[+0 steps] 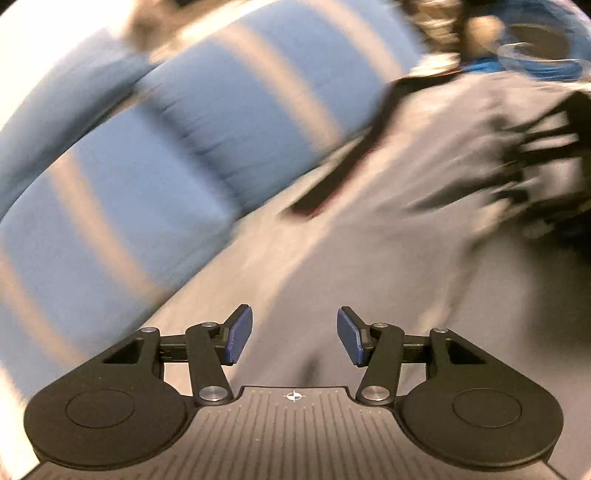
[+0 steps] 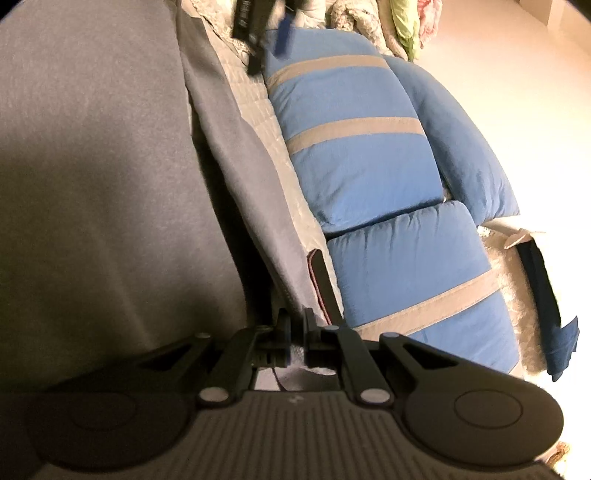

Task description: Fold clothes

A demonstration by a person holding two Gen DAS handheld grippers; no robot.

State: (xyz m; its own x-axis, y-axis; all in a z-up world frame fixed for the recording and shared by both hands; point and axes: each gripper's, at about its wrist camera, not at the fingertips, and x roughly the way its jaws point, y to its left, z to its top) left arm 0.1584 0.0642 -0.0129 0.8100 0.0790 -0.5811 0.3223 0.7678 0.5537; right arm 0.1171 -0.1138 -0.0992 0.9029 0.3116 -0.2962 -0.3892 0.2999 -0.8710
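A grey garment (image 1: 406, 236) lies spread over a bed; the left wrist view is motion-blurred. My left gripper (image 1: 294, 338) is open and empty, hovering just above the grey cloth. In the right wrist view the same grey garment (image 2: 110, 166) fills the left side, with a folded edge (image 2: 236, 177) running down the middle. My right gripper (image 2: 296, 341) is shut on the grey garment's edge, beside a dark trim strip (image 2: 325, 284). The left gripper (image 2: 258, 33) shows blurred at the top of the right wrist view.
A blue quilt with tan stripes (image 2: 369, 166) lies beside the garment; it also shows in the left wrist view (image 1: 166, 155). A pale quilted bedspread (image 2: 266, 155) lies under them. More clothes (image 2: 402, 26) are heaped at the far end. A dark blue item (image 2: 550, 314) sits at right.
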